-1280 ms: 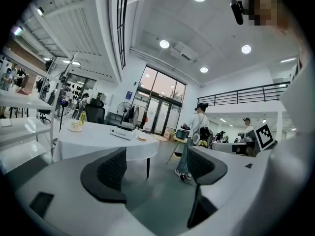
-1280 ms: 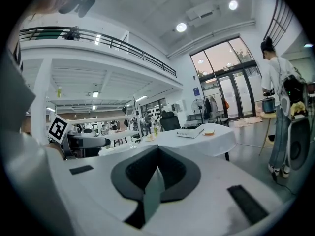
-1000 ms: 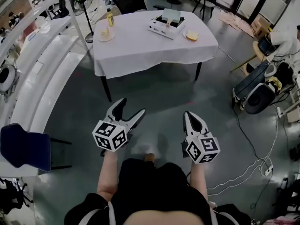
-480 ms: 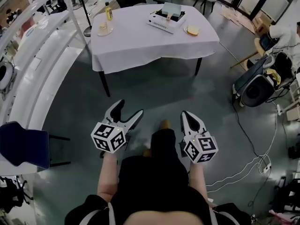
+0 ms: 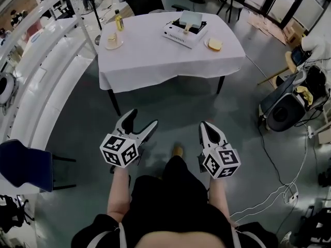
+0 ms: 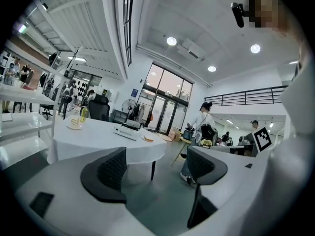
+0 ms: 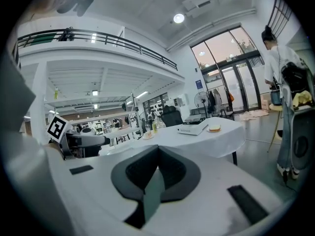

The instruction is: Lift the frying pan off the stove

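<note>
A white stove (image 5: 183,31) stands on a table with a white cloth (image 5: 170,56), far ahead in the head view. A pale frying pan (image 5: 190,18) rests on it, its handle pointing toward me. Both grippers hang over the grey floor, well short of the table. My left gripper (image 5: 144,118) is open with nothing between its jaws. My right gripper (image 5: 205,126) is shut and empty. The left gripper view shows the stove (image 6: 129,131) small on the table beyond the open left gripper (image 6: 157,168). In the right gripper view the stove (image 7: 193,127) sits past the shut right gripper (image 7: 157,167).
On the table are a plate of food (image 5: 214,44), a second plate (image 5: 114,39) and a bottle (image 5: 119,20). A curved white counter (image 5: 41,81) and a blue chair (image 5: 26,164) lie left. A cart (image 5: 287,107) and floor cables (image 5: 279,190) lie right. A person (image 6: 204,127) stands beyond.
The view has moved forward across the floor and the table has come slightly nearer. Both grippers hold the same pose, left open and right shut.
</note>
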The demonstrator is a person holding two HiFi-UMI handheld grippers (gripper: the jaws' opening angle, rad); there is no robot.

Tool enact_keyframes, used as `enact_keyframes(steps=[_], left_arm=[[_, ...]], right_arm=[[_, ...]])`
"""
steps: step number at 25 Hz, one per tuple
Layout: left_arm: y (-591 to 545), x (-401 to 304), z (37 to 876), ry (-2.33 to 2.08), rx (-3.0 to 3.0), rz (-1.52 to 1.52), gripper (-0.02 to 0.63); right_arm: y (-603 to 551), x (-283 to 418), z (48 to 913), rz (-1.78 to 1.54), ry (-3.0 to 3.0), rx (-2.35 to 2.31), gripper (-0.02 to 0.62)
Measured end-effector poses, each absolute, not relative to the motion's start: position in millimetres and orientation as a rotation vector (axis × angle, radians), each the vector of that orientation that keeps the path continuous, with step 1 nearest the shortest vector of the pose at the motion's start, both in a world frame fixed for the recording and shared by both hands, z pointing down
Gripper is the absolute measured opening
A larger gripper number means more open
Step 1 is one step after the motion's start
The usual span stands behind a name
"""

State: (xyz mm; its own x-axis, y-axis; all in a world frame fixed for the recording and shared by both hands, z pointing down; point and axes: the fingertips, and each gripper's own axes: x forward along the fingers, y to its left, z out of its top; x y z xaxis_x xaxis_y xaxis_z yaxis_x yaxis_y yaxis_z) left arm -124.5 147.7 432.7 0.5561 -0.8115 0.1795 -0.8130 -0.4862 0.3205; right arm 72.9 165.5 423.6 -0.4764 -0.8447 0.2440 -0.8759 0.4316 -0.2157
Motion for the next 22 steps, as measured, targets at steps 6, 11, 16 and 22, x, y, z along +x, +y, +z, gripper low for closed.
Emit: enact_keyframes(steps=[6,11,16,22], left_arm=[[77,-100,429,-1.337,2.431,0.008,0.394],[27,-86,428,-1.355,2.417,0.001,0.394],[-15,-75,431,-1.364,2.404,0.024,0.394],[-57,-59,432,-1.39,2.391,0.031,0.394]], right_arm=[[90,98,416,0.454,-2.591,1.542,0.003],[37,120,416,0.467,-2.583,1.558,0.003],[-10,131,419,0.487,-2.581,1.542,0.003],[-55,146,421,0.494,-2.611,1.514,0.003]])
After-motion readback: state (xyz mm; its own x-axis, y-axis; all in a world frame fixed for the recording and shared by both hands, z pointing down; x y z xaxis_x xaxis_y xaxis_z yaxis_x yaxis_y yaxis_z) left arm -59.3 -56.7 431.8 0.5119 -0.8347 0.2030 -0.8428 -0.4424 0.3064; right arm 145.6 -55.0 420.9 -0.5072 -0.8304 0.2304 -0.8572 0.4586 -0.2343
